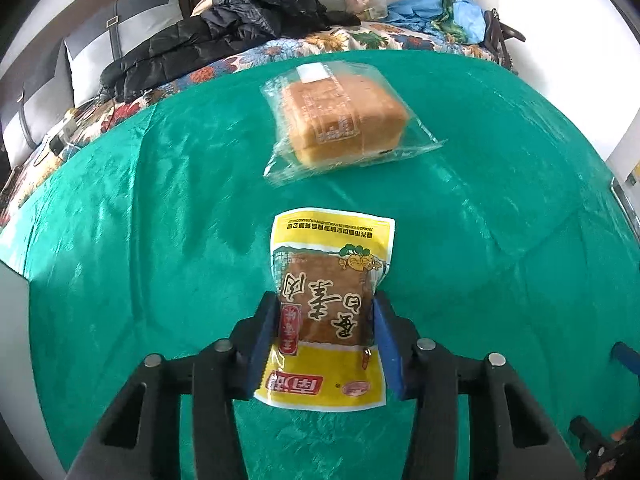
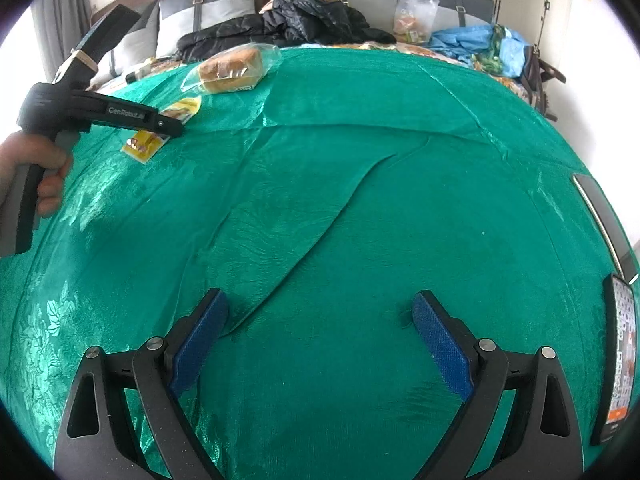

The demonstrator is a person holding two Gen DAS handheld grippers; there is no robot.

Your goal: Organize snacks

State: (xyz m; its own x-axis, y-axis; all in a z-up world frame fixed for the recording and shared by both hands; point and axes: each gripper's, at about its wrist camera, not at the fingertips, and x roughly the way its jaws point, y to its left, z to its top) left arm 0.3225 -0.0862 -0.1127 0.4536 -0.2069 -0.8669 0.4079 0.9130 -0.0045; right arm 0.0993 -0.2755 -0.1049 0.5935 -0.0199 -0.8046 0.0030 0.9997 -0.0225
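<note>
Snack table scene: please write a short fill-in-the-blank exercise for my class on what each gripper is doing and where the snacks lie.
1. The left gripper is shut on the ____ snack packet.
2. The right gripper holds ____ between its open fingers.
3. The bagged bread lies on the ____ tablecloth.
4. Beyond the table, a ____ jacket is piled on the bed.

Missing words: yellow; nothing; green; black

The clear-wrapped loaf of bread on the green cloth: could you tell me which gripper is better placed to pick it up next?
Probably the right gripper: it is open and holds nothing, though the clear-wrapped loaf of bread lies far across the green cloth from it. The left gripper is nearer, but its fingers are shut on the yellow snack packet.
</note>
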